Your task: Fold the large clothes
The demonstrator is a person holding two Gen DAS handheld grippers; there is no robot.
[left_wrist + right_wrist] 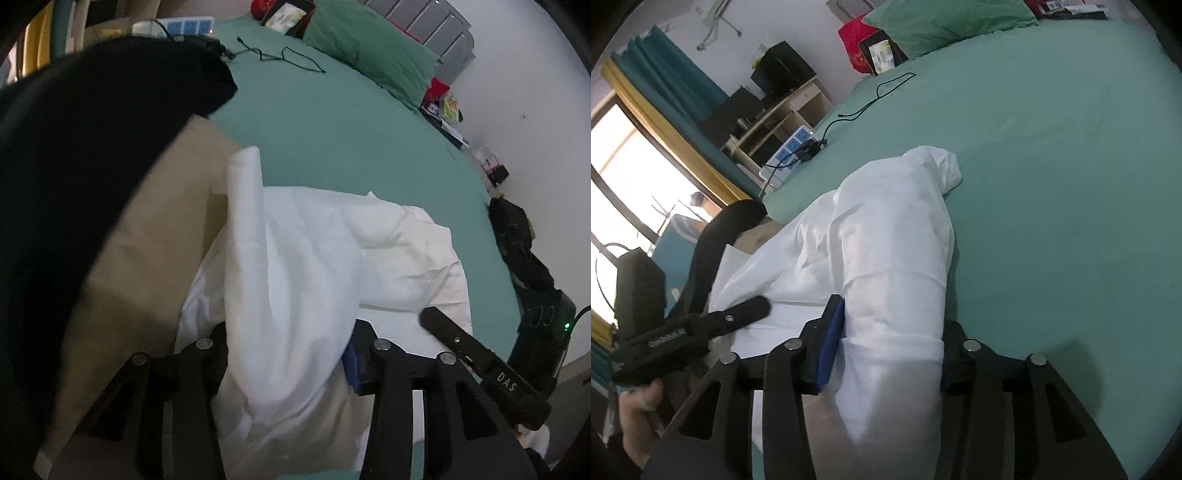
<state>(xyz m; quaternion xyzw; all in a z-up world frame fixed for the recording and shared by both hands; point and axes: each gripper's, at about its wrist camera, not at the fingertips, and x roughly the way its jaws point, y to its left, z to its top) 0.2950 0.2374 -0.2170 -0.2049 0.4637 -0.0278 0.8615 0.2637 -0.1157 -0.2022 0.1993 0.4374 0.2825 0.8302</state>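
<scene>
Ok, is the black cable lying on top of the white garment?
No, the black cable lies on the bare green sheet near the pillow, well clear of the white garment.

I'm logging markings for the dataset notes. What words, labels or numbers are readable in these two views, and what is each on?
"DAS": white letters on the black body of the right hand-held gripper, seen in the left wrist view.
Embossed label on the black body of the left hand-held gripper: too blurred to read.
Print on the white packet by the green pillow: too small to read.
</scene>
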